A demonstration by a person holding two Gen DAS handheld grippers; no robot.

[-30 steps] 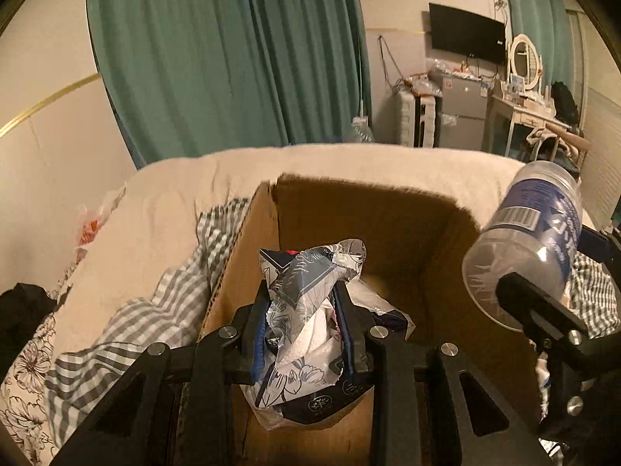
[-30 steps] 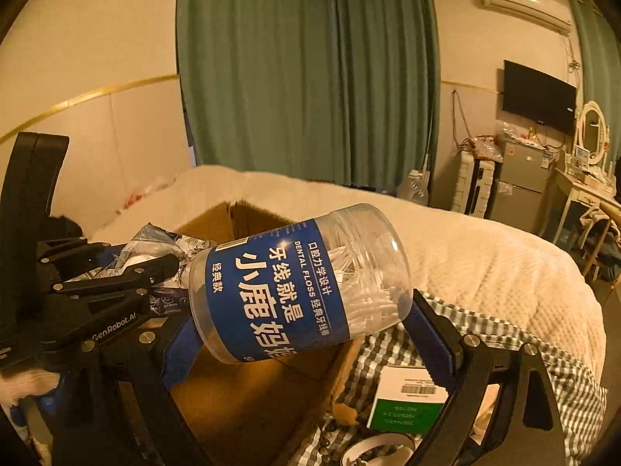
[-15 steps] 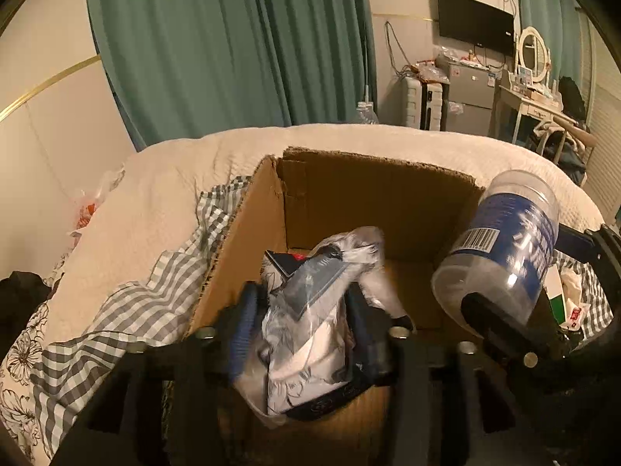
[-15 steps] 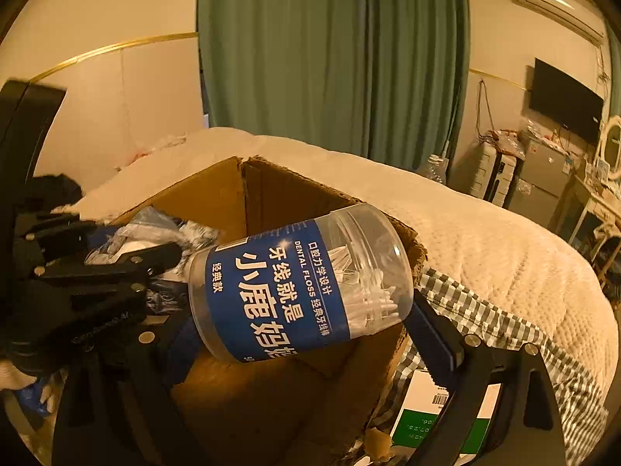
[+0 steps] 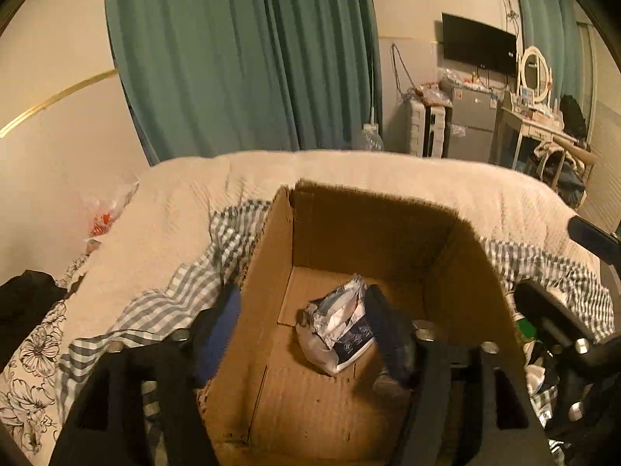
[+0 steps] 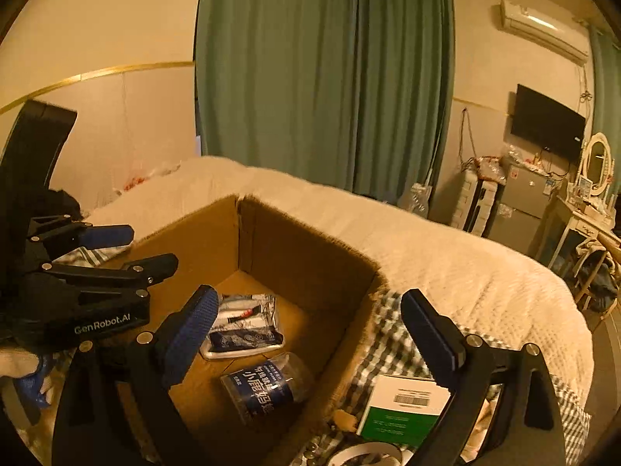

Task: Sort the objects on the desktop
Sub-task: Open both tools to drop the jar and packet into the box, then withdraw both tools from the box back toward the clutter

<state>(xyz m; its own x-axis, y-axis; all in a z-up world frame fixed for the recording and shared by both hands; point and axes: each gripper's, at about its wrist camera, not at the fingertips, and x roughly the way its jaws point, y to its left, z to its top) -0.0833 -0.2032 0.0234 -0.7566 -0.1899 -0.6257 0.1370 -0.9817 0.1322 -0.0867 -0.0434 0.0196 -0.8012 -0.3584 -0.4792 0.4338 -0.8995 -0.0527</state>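
Green curtains (image 6: pixel 322 77) hang behind a bed (image 5: pixel 349 178) where a cardboard box (image 5: pixel 372 225) sits open on a checked cloth (image 5: pixel 174 303). Both grippers hover over it. The left gripper (image 5: pixel 302 322) has just been opening its jaws, nothing between them; the crumpled packet (image 5: pixel 341 326) lies on the box floor. The right gripper (image 6: pixel 310 330) stands wide and empty, with the floss jar (image 6: pixel 268 388) lying on its side below, beside the packet.
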